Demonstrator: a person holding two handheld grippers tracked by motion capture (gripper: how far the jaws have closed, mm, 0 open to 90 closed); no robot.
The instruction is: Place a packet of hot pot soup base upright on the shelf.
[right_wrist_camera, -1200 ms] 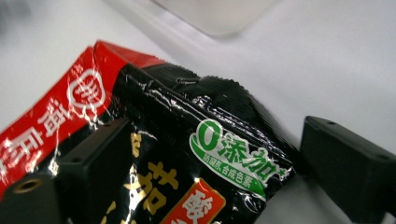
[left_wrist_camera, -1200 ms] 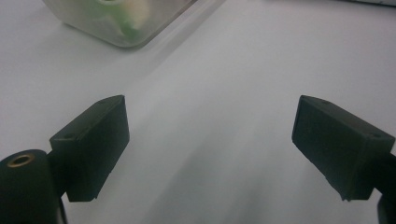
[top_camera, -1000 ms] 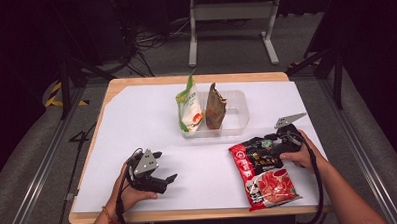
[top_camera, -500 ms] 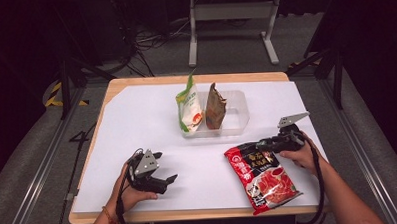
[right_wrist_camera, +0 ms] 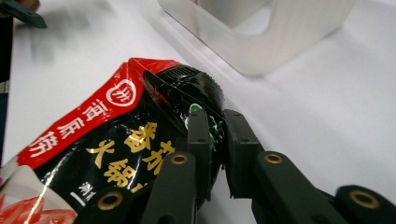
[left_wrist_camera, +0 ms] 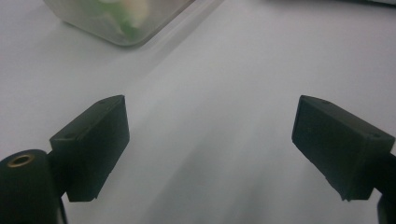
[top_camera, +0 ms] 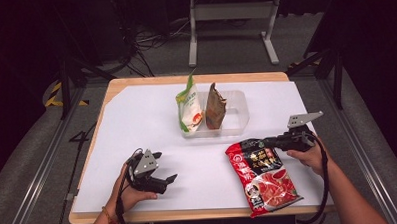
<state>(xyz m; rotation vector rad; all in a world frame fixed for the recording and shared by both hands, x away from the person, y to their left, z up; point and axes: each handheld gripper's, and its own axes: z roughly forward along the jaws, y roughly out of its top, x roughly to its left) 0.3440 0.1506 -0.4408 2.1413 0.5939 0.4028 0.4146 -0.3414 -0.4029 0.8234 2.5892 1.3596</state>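
A dark room with a grey floor surrounds the wooden worktop (top_camera: 111, 92), which is covered by a white sheet (top_camera: 152, 128). Toward its far middle sits a clear plastic tub (top_camera: 236, 115) holding 2 upright packets, a green-and-white pouch (top_camera: 189, 107) and a brown bag (top_camera: 215, 107). Nearer the person's right lies the red-and-black soup-base bag (top_camera: 263, 175), flat over most of its length, its far top corner raised. The right hand-held gripper (right_wrist_camera: 215, 133) has just been closing its jaws and now pinches that black top corner between its pads. The left hand-held gripper (top_camera: 161, 173) rests low on the sheet at the near left, well apart from the bag, its jaws spread wide with nothing between them.
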